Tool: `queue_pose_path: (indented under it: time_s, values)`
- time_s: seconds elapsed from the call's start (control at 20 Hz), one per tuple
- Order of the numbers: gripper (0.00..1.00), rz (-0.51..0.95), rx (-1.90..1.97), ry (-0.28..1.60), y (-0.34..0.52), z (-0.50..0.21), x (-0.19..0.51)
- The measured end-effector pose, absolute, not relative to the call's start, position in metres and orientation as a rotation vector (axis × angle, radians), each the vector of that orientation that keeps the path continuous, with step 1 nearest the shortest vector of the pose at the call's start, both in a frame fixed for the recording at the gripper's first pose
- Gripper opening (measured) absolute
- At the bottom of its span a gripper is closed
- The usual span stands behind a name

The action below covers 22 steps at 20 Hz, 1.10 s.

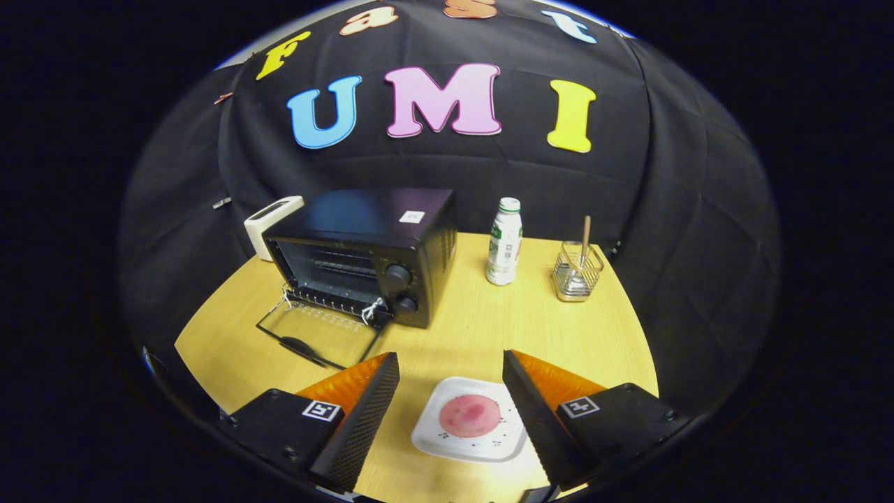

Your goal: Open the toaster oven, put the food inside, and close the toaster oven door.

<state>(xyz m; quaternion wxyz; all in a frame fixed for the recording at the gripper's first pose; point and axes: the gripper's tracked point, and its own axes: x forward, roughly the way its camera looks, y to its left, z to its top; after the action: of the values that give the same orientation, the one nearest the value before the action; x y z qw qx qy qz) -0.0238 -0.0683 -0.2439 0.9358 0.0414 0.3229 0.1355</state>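
Here, a round pink slice of food (469, 415) is seen lying on a small white square plate (433, 439) with rounded corners and tiny dark specks along its near rim. The plate is set on the near part of a pale yellow wooden tabletop (475, 328). It lies between the two fingers of the gripper (450, 381), which are held wide apart and closed on nothing; neither finger is seen to touch the plate or the food, though the right finger's inner edge overlaps the plate's right rim in the view.

Farther off and to the left, a black boxy toaster oven (367, 251) is placed on the table with its glass door (314, 335) swung fully down, so that the pane lies nearly flat on the tabletop in front of the opening. A wire rack (335, 269) can be made out inside the cavity, and two round black knobs (399, 274) are stacked on the oven's right front panel. A small white sticker is seen on its top.

Just behind the oven's far left corner, a white rounded box-like appliance (269, 222) is partly hidden. To the right of the oven, well apart from it, a white plastic bottle with a green cap (504, 241) stands upright. Farther right again, a small wire basket holder (577, 274) is placed, with a wooden-handled utensil (585, 241) standing in it.
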Motion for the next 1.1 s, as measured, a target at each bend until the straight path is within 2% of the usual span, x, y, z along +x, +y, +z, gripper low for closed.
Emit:
queue_pose_path:
  time_s: [0.4,0.75,0.8,0.85,1.0,1.1]
  values:
    - [0.99,0.296,0.14,0.911,-0.122,-0.318,-0.042]
    - [0.99,0.285,0.212,1.139,-0.134,-0.386,-0.054]
    - [0.97,0.284,0.206,1.173,-0.135,-0.393,-0.056]
    - [0.89,0.279,0.205,1.202,-0.137,-0.399,-0.057]
    - [0.87,0.253,0.224,1.278,-0.141,-0.416,-0.056]
    - [0.56,0.224,0.23,1.34,-0.143,-0.426,-0.061]
